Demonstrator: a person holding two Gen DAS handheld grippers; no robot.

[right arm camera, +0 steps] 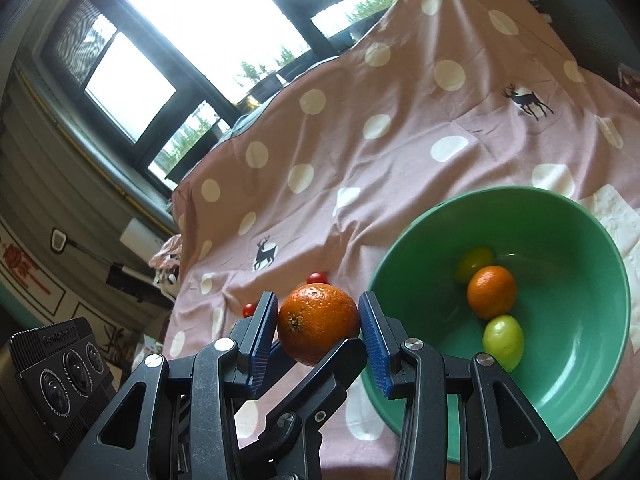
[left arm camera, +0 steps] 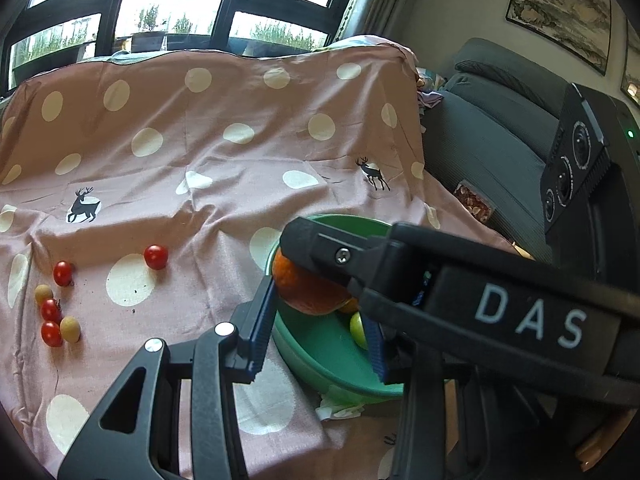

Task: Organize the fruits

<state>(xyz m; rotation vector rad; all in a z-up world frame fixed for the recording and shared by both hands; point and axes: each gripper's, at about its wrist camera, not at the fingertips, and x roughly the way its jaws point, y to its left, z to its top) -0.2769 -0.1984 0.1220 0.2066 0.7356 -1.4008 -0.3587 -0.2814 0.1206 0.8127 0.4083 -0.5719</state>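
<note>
The orange (right arm camera: 318,322) sits clamped between the blue ribbed pads (right arm camera: 264,332) of the right gripper (right arm camera: 318,300), both pads pressed flat against its sides and its stem end turned toward the camera. It hangs clear of the cloth just beside the left rim of a green bowl (right arm camera: 580,320). The left gripper (left arm camera: 320,304) closes on the same fruit from a crossing angle. In its own view one pad touches the orange's side while the other is partly hidden behind the right gripper's black body. In the right wrist view one of its black fingers (right arm camera: 320,376) lies against the underside of the fruit. Inside the bowl rest a smaller tangerine (right arm camera: 491,292) and two green fruits (right arm camera: 503,342), one just in front of the tangerine and one just behind it, all gathered near the bottom. The bowl stands on a pink cloth (right arm camera: 400,152) printed with white dots and dark deer, with a crumpled white tissue (left arm camera: 340,410) showing at its base. Well to the left on the cloth lie four cherry tomatoes (left arm camera: 156,257), one alone and three in a loose cluster with two small tan fruits (left arm camera: 70,329). A grey sofa (left arm camera: 500,140) stands beyond the cloth's right edge, and dark-framed windows (left arm camera: 180,0) fill the background.
</note>
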